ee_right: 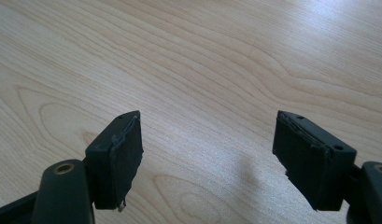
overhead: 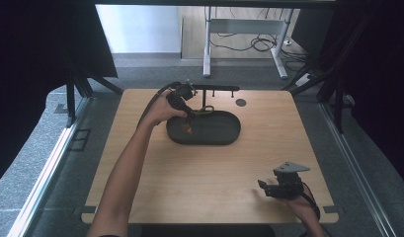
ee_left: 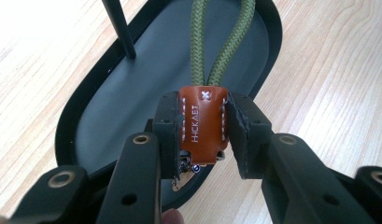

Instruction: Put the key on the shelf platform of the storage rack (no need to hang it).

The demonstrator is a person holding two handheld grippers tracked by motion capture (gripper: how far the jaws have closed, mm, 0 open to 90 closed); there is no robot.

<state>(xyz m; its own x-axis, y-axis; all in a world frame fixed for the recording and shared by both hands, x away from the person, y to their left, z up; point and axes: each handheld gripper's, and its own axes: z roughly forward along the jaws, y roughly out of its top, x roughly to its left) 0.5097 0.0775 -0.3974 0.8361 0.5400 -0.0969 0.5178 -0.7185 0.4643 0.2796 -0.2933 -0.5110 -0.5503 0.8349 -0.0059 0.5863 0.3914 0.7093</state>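
Note:
A keychain has a brown leather tag stamped with letters and a green braided cord loop. My left gripper is shut on the leather tag, holding it over a black oval tray. From above, the left gripper reaches into the left end of the tray, the green cord trailing toward the back rim. My right gripper is open over bare wood, with nothing between its jaws. It rests near the table's front right corner.
A thin black post rises from the tray, part of a black rack with a horizontal bar behind it. A small dark round hole marks the wooden table. Metal desk legs and cables sit beyond.

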